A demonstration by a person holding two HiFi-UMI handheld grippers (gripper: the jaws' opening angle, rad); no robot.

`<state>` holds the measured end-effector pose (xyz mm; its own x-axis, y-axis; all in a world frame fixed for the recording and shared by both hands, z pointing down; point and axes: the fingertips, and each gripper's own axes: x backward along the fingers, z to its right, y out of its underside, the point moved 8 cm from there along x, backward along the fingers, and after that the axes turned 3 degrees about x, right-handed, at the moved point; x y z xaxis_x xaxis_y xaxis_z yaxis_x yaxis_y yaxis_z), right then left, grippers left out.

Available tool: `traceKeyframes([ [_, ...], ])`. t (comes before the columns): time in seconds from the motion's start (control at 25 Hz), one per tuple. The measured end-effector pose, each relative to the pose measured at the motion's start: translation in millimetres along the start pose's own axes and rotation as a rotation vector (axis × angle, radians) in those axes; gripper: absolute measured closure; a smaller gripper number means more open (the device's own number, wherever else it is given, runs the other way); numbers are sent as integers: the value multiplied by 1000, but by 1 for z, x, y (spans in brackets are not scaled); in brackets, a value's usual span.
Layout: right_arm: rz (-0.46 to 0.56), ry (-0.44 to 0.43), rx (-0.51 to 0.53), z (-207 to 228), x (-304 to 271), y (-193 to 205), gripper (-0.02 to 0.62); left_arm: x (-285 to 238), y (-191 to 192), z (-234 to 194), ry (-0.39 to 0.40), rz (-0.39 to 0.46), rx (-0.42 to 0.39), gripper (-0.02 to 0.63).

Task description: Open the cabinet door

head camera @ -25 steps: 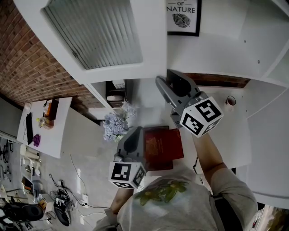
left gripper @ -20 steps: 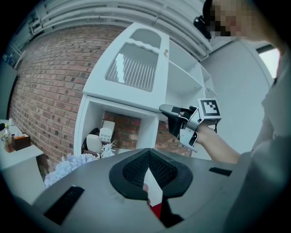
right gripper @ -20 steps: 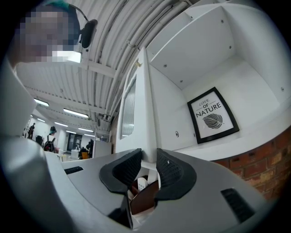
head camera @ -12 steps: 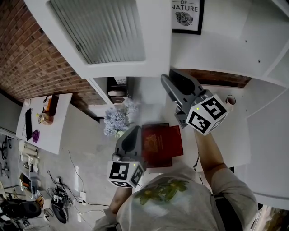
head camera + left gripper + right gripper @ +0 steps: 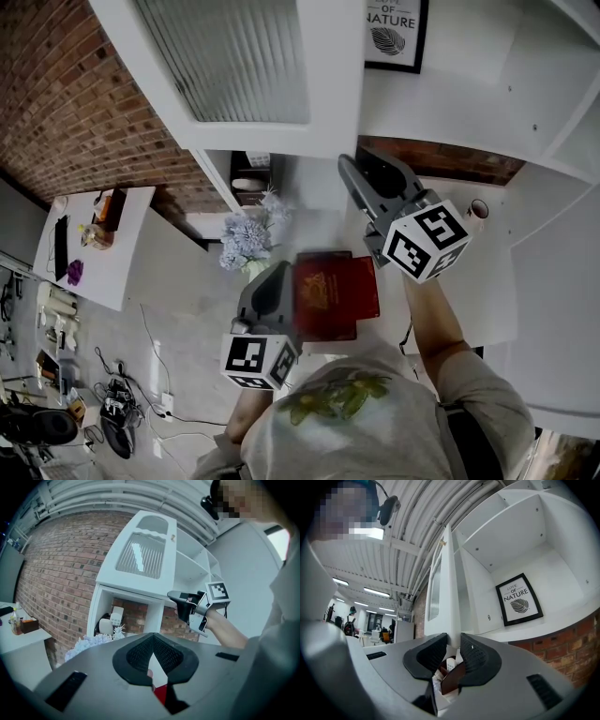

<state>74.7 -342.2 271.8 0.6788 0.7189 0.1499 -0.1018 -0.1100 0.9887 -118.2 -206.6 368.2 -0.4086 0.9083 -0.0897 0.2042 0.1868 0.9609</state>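
The white cabinet door (image 5: 234, 66) with a ribbed glass panel stands swung out from the white cabinet (image 5: 450, 103). My right gripper (image 5: 354, 173) reaches up to the door's free edge. In the right gripper view the door edge (image 5: 449, 597) runs straight between the two black pads, and the right gripper (image 5: 453, 641) is shut on it. From the left gripper view the door (image 5: 140, 557) and the right gripper (image 5: 180, 599) show at its lower corner. My left gripper (image 5: 274, 281) hangs lower, near the person's body, its jaws (image 5: 152, 637) shut with nothing held.
A dark red book (image 5: 333, 295) lies on the white counter (image 5: 487, 281) below the grippers. Pale flowers (image 5: 248, 239) stand to its left. A framed leaf print (image 5: 392, 33) hangs inside the cabinet. A small cup (image 5: 478, 208) sits at the right. A brick wall (image 5: 66, 112) is at the left.
The right gripper has stayed at the door's edge while the door and cabinet shifted slightly right in view. The left gripper has drifted a little.
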Motion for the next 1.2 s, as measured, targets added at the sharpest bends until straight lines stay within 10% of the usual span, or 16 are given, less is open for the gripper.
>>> traceKeyframes([
  [1.2, -10, 31, 28, -43, 23, -4, 506, 56, 6, 12, -68, 6, 5, 597],
])
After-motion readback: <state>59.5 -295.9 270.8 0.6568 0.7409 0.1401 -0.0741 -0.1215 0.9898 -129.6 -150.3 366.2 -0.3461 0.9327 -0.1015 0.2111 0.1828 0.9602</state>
